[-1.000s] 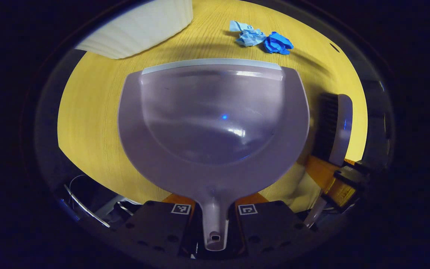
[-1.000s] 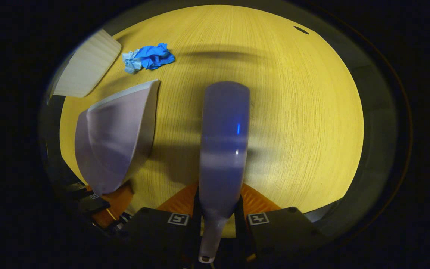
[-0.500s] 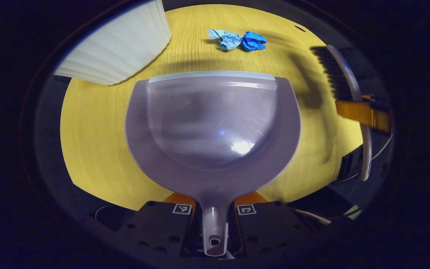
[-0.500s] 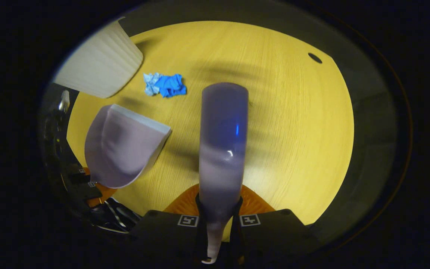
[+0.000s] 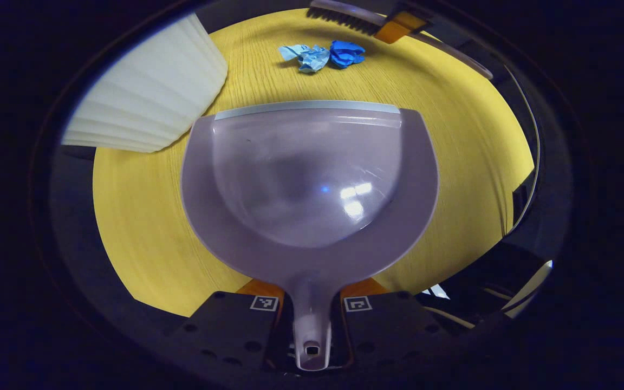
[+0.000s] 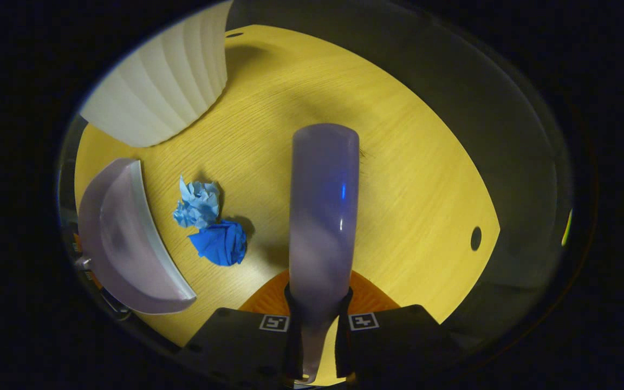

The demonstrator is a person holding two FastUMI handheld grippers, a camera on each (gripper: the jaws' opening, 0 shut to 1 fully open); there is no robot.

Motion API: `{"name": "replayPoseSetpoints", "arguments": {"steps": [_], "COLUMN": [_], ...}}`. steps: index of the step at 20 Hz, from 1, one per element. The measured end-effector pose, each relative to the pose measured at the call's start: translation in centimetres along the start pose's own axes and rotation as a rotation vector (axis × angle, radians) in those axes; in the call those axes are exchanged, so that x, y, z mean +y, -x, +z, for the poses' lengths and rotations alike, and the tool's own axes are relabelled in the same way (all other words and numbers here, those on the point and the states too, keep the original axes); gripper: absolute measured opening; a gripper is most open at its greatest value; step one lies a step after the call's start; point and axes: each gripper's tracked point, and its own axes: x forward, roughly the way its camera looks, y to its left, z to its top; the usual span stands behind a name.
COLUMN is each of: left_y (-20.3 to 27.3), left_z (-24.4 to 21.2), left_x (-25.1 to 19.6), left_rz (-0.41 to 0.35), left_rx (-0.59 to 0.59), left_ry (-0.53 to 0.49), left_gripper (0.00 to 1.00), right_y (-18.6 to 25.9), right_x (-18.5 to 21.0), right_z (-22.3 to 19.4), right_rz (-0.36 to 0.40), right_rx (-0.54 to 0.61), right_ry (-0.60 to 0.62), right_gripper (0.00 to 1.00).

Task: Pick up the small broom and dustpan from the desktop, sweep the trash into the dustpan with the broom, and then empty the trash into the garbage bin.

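Observation:
My left gripper (image 5: 310, 303) is shut on the handle of the pale lilac dustpan (image 5: 306, 184), whose grey lip faces two crumpled paper balls, light blue (image 5: 305, 55) and dark blue (image 5: 346, 53), farther off on the yellow desktop. My right gripper (image 6: 317, 309) is shut on the handle of the small broom (image 6: 323, 211), held above the table. From the right gripper view the light blue ball (image 6: 198, 201) and dark blue ball (image 6: 220, 242) lie between the broom and the dustpan (image 6: 122, 238). In the left gripper view the broom's bristles (image 5: 344, 19) hover just beyond the balls.
A white ribbed garbage bin (image 5: 144, 103) stands at the far left of the desktop (image 5: 463, 135), also seen in the right gripper view (image 6: 155, 92). A small dark hole (image 6: 475, 238) sits near the table's edge. Cables and dark gear (image 5: 485, 292) lie below the near edge.
The right gripper swung the broom from beside the dustpan round to the far side of the paper balls. The dustpan stayed low, facing the balls, with little movement.

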Motion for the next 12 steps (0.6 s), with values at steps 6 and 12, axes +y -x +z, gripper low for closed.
{"name": "replayPoseSetpoints", "arguments": {"steps": [6, 12], "left_y": [-0.4, -1.6], "left_z": [-0.2, -0.2], "left_x": [-0.3, -2.7], "left_rz": [-0.005, 0.018], "left_rx": [0.024, 0.050], "left_ry": [-0.041, -0.115], "left_gripper": [0.28, 0.28], "right_y": [-0.2, -0.1], "right_x": [6.9, 8.3], "right_z": [-0.3, -4.3], "right_rz": [0.209, 0.360], "right_rx": [0.072, 0.133], "right_ry": [0.207, 0.418], "right_gripper": [0.24, 0.24]}}
